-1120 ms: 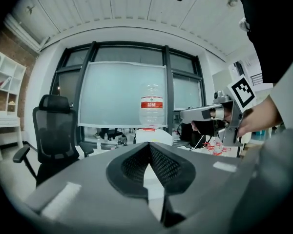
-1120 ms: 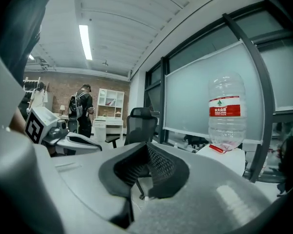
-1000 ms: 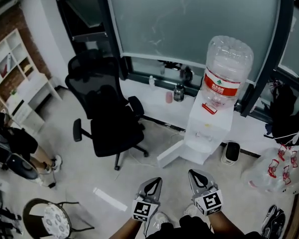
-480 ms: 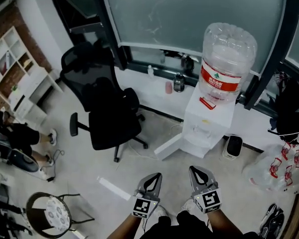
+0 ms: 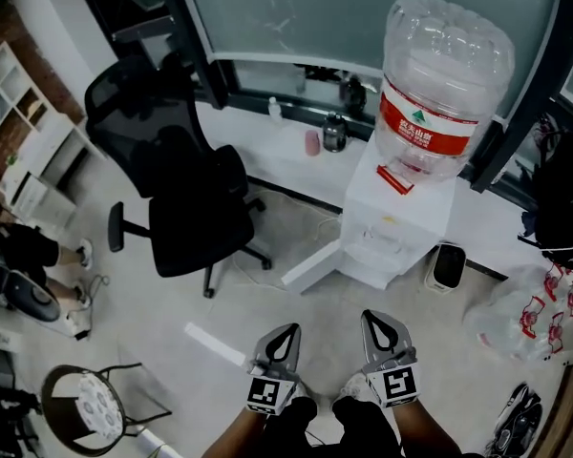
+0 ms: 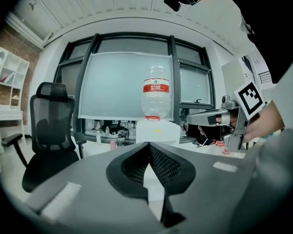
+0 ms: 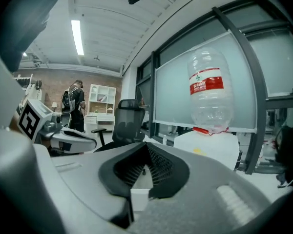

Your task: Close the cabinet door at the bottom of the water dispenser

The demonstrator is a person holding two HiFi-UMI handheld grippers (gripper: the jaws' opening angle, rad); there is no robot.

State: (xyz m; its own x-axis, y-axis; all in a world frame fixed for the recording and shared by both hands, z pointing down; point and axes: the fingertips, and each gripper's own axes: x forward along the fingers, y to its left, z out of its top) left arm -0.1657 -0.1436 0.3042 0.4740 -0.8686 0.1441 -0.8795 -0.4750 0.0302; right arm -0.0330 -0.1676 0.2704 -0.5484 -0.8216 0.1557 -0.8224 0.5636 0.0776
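Now facing the water dispenser from well back, with left claw and right claw side by side, each pinched shut on nothing. Finds the cabinet door standing open at the dispenser's foot, swung out toward the office chair side, apart from both claws.

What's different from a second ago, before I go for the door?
The person has moved closer: the water dispenser looms larger in the head view and the office chair has slid left. Nothing grasped or released. The left tool and right tool stay shut and empty; the cabinet door still hangs open.
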